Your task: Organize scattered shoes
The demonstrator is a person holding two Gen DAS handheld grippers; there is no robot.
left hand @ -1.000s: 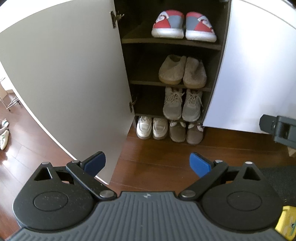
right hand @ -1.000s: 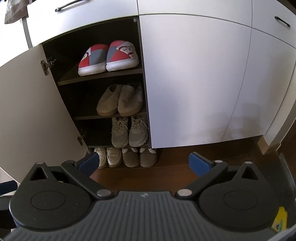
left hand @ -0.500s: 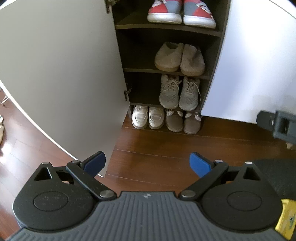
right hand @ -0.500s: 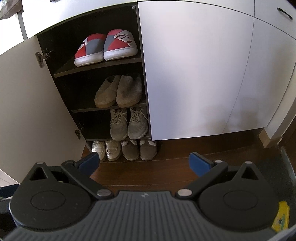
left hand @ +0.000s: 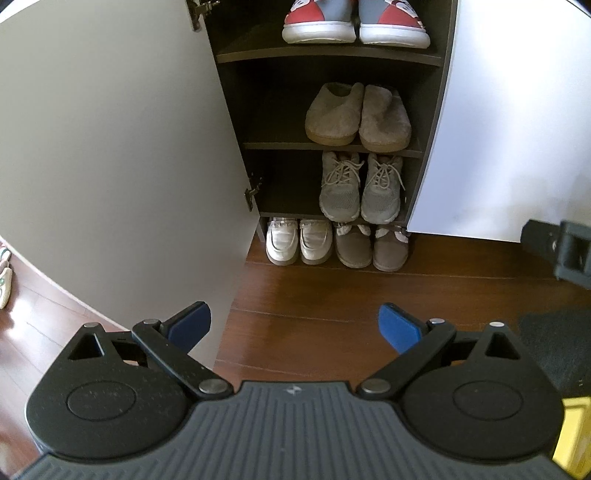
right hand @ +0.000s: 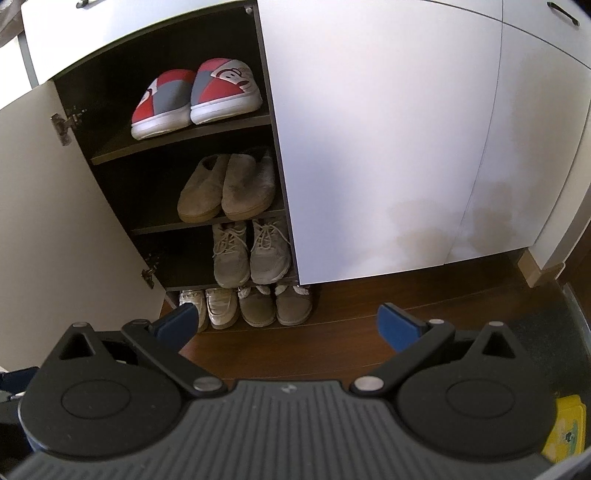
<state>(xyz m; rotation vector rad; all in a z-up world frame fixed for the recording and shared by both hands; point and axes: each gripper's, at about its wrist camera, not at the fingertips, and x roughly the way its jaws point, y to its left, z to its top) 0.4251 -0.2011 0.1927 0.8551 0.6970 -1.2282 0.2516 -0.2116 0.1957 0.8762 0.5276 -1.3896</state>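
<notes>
An open shoe cabinet (left hand: 236, 110) (right hand: 269, 155) holds paired shoes. Red and grey slip-ons (left hand: 354, 22) (right hand: 195, 96) sit on the top shelf, tan slippers (left hand: 358, 114) (right hand: 229, 188) below them, grey laced sneakers (left hand: 360, 188) (right hand: 251, 254) on the third shelf. White loafers (left hand: 299, 240) (right hand: 218, 306) and brown suede shoes (left hand: 371, 245) (right hand: 275, 306) stand on the floor under the cabinet. My left gripper (left hand: 295, 326) and right gripper (right hand: 288, 325) both hang open and empty, well in front of the cabinet.
The cabinet's left door (left hand: 122, 155) is swung wide open; the right door (right hand: 373, 147) is shut. Dark wood floor (left hand: 332, 302) lies in front. Loose pale shoes (left hand: 4, 273) lie at the far left edge. The other gripper's body (left hand: 561, 247) shows at right.
Both views have drawn closer to the cabinet and shifted slightly; the shoes look larger. Both grippers stay open and empty.
</notes>
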